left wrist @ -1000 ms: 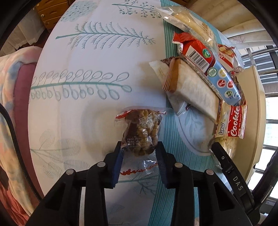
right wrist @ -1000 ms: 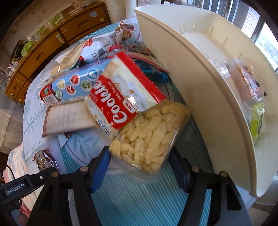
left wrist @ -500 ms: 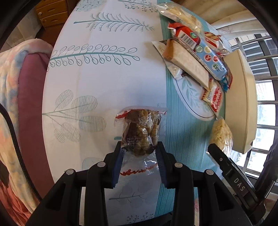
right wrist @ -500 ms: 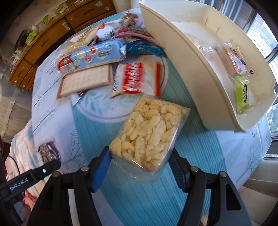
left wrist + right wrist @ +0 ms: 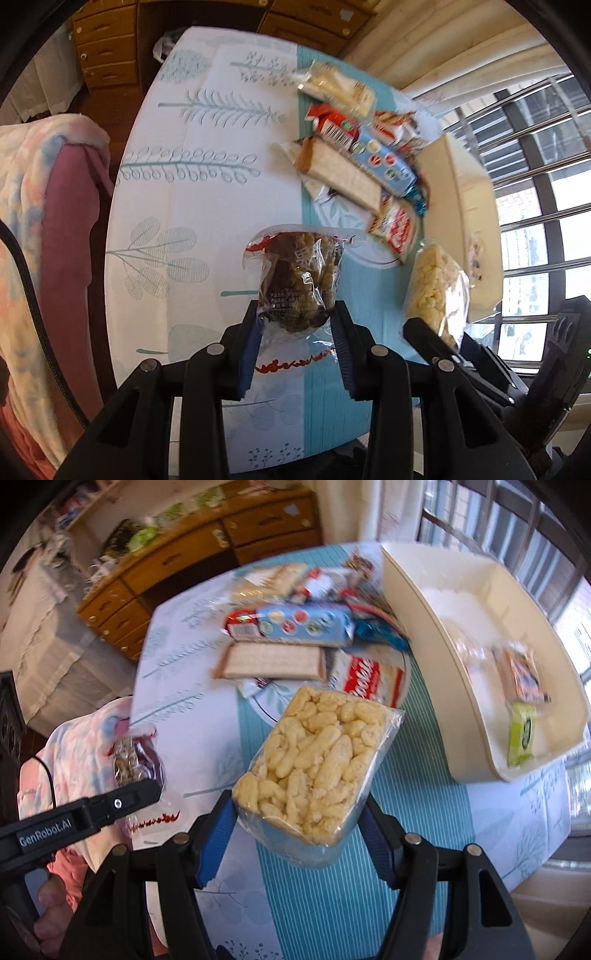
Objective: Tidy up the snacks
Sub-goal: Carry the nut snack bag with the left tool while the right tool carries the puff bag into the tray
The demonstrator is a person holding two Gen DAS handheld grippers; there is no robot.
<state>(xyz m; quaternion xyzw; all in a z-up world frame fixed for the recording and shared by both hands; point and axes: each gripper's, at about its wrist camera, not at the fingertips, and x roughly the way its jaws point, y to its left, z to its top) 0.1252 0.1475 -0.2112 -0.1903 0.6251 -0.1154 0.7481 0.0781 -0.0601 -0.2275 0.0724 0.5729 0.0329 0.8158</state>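
Note:
My left gripper (image 5: 295, 325) is shut on a clear bag of brown clustered snack (image 5: 297, 280), held in the air above the table. My right gripper (image 5: 299, 819) is shut on a clear pack of pale yellow puffs (image 5: 317, 760), also lifted; that pack (image 5: 436, 288) shows at the right of the left wrist view. The brown snack bag (image 5: 129, 760) appears at the left of the right wrist view, in the left gripper's black finger (image 5: 110, 805). A cream tray (image 5: 424, 609) stands at the right, with an orange packet (image 5: 521, 672) and a green packet (image 5: 521, 734) inside.
A pile of snacks lies mid-table: a blue pack (image 5: 306, 624), a cracker sleeve (image 5: 273, 661), a red-and-white cookie pack (image 5: 369, 675) and a bag of pale wafers (image 5: 340, 88). A blanket-covered chair (image 5: 48, 221) stands left, wooden drawers (image 5: 177, 561) behind, window bars (image 5: 535, 147) right.
Both grippers have risen with their packs; the table and the snack pile look smaller and farther. The puff pack has come off the table beside the tray.

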